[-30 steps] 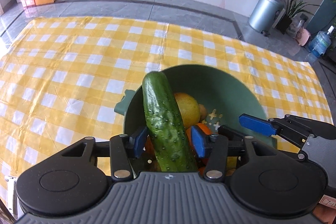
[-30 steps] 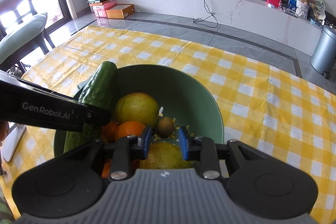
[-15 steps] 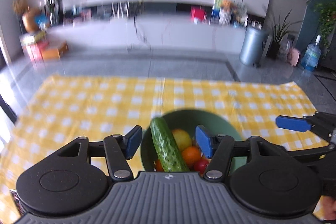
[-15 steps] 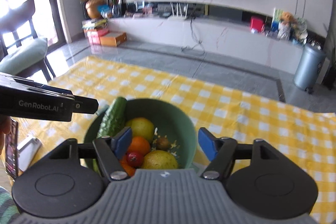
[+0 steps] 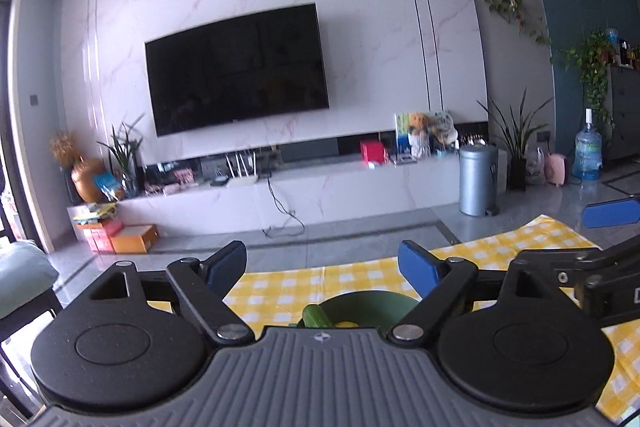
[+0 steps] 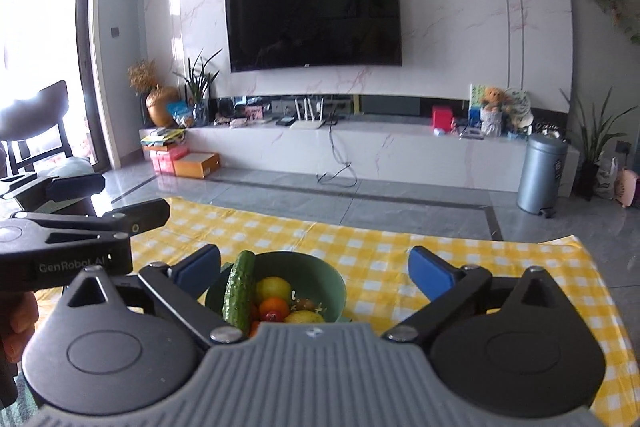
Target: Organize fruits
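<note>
While both grippers are hanging back from the fruit, this is how things are looking:

Left gripper point(image 5: 322, 261): its blue pads are standing wide apart and holding nothing.

Right gripper point(image 6: 314, 265): it is spread wide too, with nothing between its pads.

Bowl point(image 6: 324, 269): the green bowl is sitting on the yellow checked cloth point(image 6: 480, 259) on the counter, just ahead of and below the right gripper.

Cucumber point(image 6: 239, 291): it is leaning on the bowl's left rim, with its tip sticking up over the edge.

Other fruit: a lemon point(image 6: 273, 288), an orange point(image 6: 274, 306) and a small red fruit point(image 6: 272, 315) are lying inside, touching each other.

How it is likely handling: the cucumber is looking firm, bumpy and maybe slippery, so gripping across its middle is probably safest. The round fruit could be rolling away, so a soft squeeze across the widest part is likely best.
</note>
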### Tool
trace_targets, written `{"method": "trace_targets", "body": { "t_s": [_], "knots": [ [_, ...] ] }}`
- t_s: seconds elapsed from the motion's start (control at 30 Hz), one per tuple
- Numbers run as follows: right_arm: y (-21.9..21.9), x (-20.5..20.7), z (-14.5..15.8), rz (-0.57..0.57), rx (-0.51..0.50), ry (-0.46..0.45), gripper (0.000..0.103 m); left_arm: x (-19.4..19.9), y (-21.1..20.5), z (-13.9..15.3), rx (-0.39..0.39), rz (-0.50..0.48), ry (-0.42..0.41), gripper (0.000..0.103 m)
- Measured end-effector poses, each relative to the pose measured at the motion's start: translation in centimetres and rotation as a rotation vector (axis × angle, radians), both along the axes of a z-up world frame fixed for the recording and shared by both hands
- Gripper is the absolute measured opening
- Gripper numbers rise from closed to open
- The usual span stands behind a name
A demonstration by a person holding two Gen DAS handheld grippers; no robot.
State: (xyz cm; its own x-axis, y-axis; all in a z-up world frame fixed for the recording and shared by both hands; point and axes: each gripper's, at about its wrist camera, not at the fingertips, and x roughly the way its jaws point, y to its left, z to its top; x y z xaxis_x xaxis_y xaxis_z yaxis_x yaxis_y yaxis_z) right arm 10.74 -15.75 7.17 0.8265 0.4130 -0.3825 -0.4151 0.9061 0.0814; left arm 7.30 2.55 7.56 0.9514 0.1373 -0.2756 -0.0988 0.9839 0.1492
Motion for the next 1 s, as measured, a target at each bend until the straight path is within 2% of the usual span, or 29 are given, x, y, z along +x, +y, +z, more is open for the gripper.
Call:
{"method": "trace_targets", "body": {
  "t_s": [0.17, 0.4, 0.57, 0.73, 1.0],
  "knots": [
    [-0.7, -4.1, -0.9, -0.029, -0.004, -0.033, 0.099, -2.1, -0.4, -1.2, -0.034, 0.023, 0.006, 0.1],
    [-1.1, -6.8, -4.7, -0.089, 0.032, 0.063, 0.099, -3.1, -0.6, -4.2, 0.006, 0.037, 0.169, 0.1],
    [-0.2, -7.3, -6.8, -0.124, -0.015, 0.089, 0.099, -2.9, -0.4, -6.7, 0.006, 0.048, 0.289, 0.1],
    [0.1, -6.3, -7.9, -0.13, -0.038, 0.124, 0.099, -2.2, -0.6, -8.6, -0.009, 0.052, 0.361, 0.1],
    [-0.4, -4.6, -8.8, -0.143, -0.022, 0.182, 0.099, -1.9, -0.2, -9.3, -0.01, 0.042, 0.399, 0.1]
  ]
}}
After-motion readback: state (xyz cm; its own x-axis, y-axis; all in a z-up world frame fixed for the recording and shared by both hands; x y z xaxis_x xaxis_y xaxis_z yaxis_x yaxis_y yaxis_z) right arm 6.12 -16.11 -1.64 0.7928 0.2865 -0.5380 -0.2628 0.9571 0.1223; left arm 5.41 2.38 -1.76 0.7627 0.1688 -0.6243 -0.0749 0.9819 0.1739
